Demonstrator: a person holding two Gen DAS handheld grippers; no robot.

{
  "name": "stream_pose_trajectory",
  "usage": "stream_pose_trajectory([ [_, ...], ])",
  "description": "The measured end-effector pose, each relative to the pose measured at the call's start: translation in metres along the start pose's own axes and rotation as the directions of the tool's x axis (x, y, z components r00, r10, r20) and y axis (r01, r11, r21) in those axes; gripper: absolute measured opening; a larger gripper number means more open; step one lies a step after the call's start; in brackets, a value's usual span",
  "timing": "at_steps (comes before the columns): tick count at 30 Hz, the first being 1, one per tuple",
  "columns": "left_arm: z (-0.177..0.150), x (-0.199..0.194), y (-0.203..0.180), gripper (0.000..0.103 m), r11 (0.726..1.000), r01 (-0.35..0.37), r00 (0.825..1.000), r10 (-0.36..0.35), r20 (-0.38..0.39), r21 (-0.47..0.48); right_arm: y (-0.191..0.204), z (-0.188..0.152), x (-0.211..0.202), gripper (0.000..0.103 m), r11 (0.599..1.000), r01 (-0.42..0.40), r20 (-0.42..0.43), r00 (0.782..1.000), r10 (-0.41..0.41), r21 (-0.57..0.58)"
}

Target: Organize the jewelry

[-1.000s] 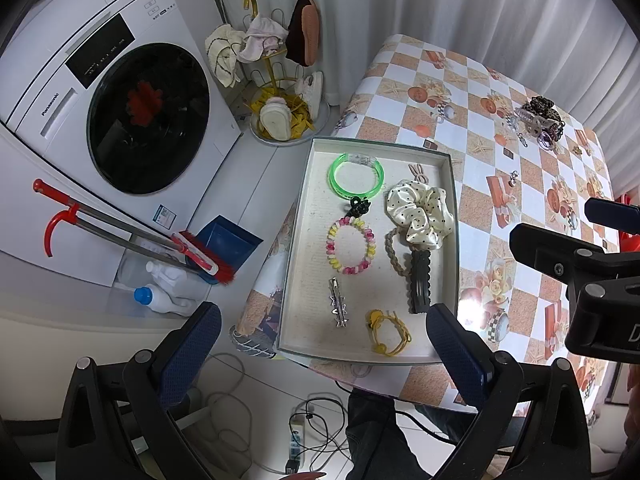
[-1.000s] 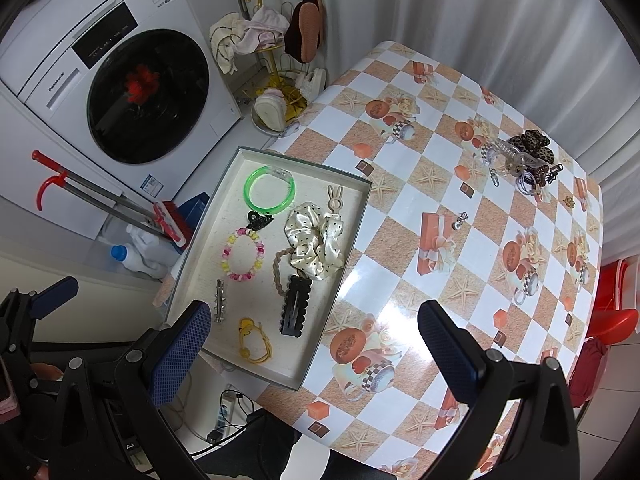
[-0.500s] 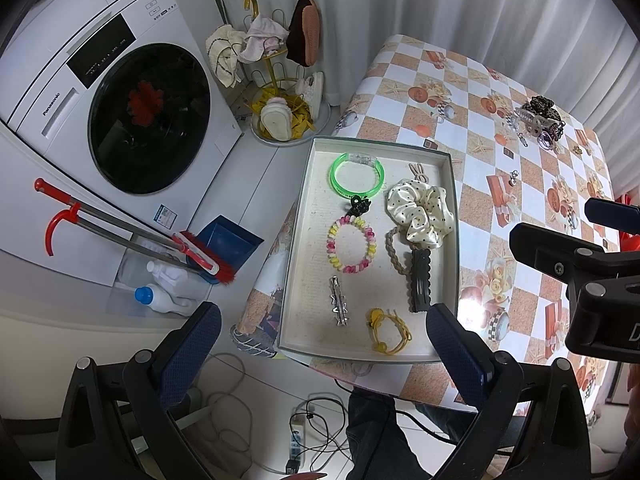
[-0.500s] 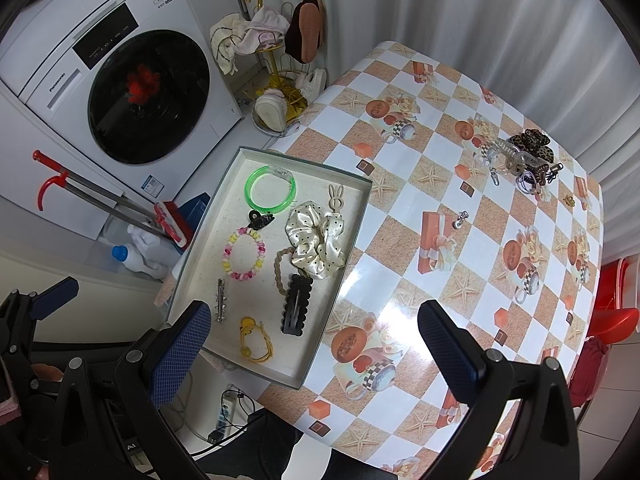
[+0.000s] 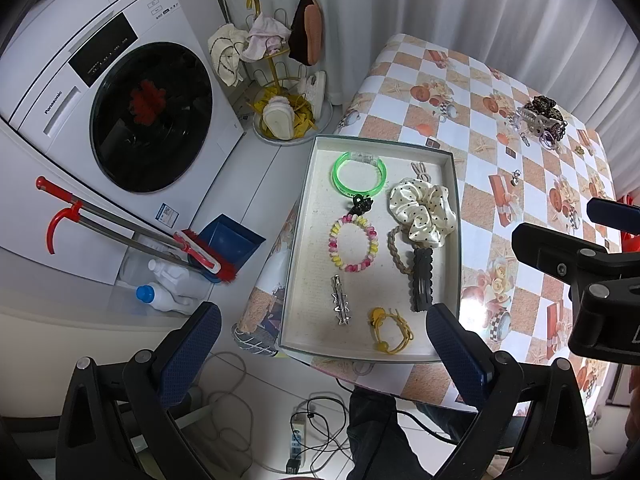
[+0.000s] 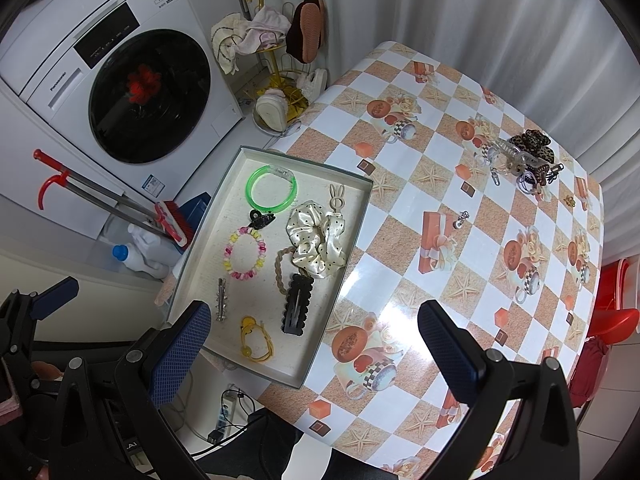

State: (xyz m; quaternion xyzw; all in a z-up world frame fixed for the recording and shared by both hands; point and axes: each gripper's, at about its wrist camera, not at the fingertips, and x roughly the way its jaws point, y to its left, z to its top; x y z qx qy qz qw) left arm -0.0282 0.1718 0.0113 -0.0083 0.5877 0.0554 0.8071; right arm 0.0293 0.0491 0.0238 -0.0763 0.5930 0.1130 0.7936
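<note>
Grey-walled and pale inside, the tray (image 5: 448, 240) is lying at the bench (image 6: 440, 184) corner nearest the washing machine (image 5: 120, 80), its long axis running away from us toward the curtain; inside we are seeing a green bangle (image 5: 359, 175) at the far end, a pink-and-yellow bead bracelet (image 5: 354, 244) below it, a cream dotted scrunchie (image 5: 424, 208) to the right, a black scalloped clip (image 5: 422, 280) pointing lengthwise along the tray, a silver clip (image 5: 340, 300) lying the same way, and a yellow hair tie (image 5: 390, 330) at the near end; a heap of leopard-print clips (image 6: 528, 152) is sitting well apart at the far side of the bench. We are holding the left hand-held gripper (image 5: 320, 352) above the tray's near end, fingers spread wide and gripping nothing; the right hand-held gripper (image 6: 316, 348) is hovering over the bench just beside the tray, equally wide apart and carrying nothing. Compared with a second ago, we are finding nothing shifted; tray, pieces and both tools are sitting as they were.
</note>
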Motion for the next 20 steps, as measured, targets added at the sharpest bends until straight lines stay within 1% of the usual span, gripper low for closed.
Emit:
stream_pose_trajectory([
  [9,0.000,0.000,0.002,0.103,1.000,-0.004,1.000,0.004,0.000,0.000,0.001,0.000,0.001,0.103,1.000,0.001,0.000,1.000,-0.001,0.004],
  [14,-0.004,0.003,0.013,0.103,1.000,-0.008,1.000,0.008,0.001,-0.005,0.003,0.000,0.002,0.103,1.000,0.002,-0.001,1.000,-0.002,0.007],
  [20,-0.001,0.004,0.013,0.103,1.000,-0.003,1.000,0.003,0.001,0.003,0.004,0.000,0.000,0.103,1.000,0.002,-0.001,1.000,-0.002,0.006],
])
